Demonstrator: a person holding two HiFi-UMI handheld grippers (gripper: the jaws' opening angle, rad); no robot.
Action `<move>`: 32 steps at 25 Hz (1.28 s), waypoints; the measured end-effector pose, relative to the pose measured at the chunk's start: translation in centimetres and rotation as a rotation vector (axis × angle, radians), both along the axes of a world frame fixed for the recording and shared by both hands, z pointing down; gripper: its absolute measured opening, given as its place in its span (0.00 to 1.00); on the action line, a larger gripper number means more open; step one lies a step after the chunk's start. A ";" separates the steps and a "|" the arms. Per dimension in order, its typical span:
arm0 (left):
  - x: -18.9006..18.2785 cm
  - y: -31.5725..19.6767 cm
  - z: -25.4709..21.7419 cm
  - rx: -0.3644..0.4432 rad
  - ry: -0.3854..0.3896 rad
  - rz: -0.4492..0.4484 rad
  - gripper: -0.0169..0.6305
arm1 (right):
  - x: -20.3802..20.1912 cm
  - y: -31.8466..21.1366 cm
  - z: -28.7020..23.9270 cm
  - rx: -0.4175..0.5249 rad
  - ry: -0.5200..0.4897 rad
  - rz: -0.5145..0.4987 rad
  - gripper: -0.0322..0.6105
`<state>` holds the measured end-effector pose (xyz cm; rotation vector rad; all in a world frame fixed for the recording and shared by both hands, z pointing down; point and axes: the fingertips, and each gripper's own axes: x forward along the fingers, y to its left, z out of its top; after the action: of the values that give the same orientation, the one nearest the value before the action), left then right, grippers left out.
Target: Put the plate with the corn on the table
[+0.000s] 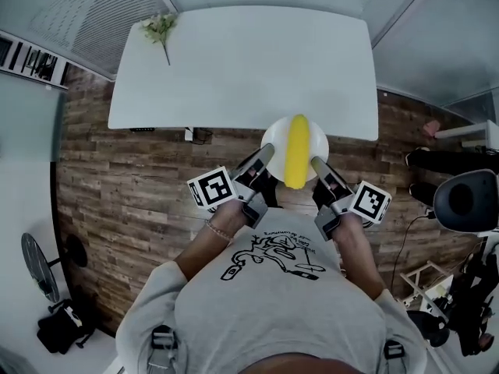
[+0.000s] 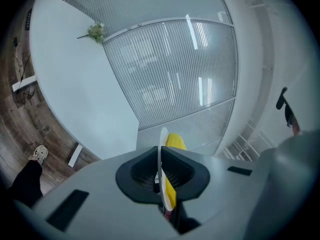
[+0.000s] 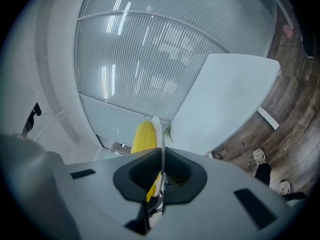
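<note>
1. The wood-plank floor [image 1: 117, 178] lies below both grippers, brown and rough-grained, its boards running crosswise to the fingers.
2. The white table [image 1: 242, 61] stands just ahead of the fingertips. It is a smooth matte rectangle with rounded corners, and its near edge passes under the far part of what the fingers hold.
3. The plate [image 1: 273, 140] is round, thin, white and glossy. It hangs in the air between the two grippers, roughly level, with its far rim over the table's near edge and the rest over the floor.
4. The left gripper [image 1: 267, 151] has its grey jaws closed on the plate's left rim. In the left gripper view the rim [image 2: 162, 149] stands edge-on, pinched between the ribbed dark pads [image 2: 177, 176].
5. The right gripper [image 1: 316, 162] clamps the opposite rim in the same way. In the right gripper view the plate [image 3: 158, 134] sits thin and upright in the narrow gap of its jaws.
6. The corn [image 1: 296, 150] is a yellow, rounded, elongated cob lying on the plate midway between the two sets of fingers. Its long axis points straight away from the person towards the table, and its near end overhangs the near rim.
7. A small green sprig [image 1: 160, 29] lies on the table's far left corner, well apart from the fingers.
</note>
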<state>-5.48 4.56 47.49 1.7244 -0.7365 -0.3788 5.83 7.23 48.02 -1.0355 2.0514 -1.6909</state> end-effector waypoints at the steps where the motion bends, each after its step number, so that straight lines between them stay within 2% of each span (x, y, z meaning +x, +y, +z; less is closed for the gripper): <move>1: 0.0 -1.2 0.0 -0.006 -0.001 0.000 0.07 | 0.0 -1.2 -0.1 -0.002 0.000 0.001 0.08; 5: -0.2 -6.3 -0.6 0.020 0.001 0.008 0.07 | -0.4 -6.2 -0.5 0.003 0.001 0.000 0.08; 11: -1.5 -14.0 -0.5 0.004 0.000 0.011 0.07 | -1.7 -13.9 -0.7 0.005 0.003 0.000 0.08; 19: -2.2 -20.8 -1.5 0.033 -0.001 0.024 0.07 | -2.5 -20.3 -1.2 -0.001 -0.002 0.025 0.08; 25: -1.8 -23.7 -1.6 0.031 -0.003 0.046 0.07 | -2.2 -23.2 -1.4 0.008 0.002 0.038 0.08; 32: -0.7 -24.2 -1.9 0.022 -0.013 0.058 0.07 | -1.0 -23.7 -1.6 0.004 -0.010 0.046 0.08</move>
<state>-6.15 -19.63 45.55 1.7662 -0.6930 -0.3370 4.79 -16.50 46.39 -1.0630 2.0083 -1.6650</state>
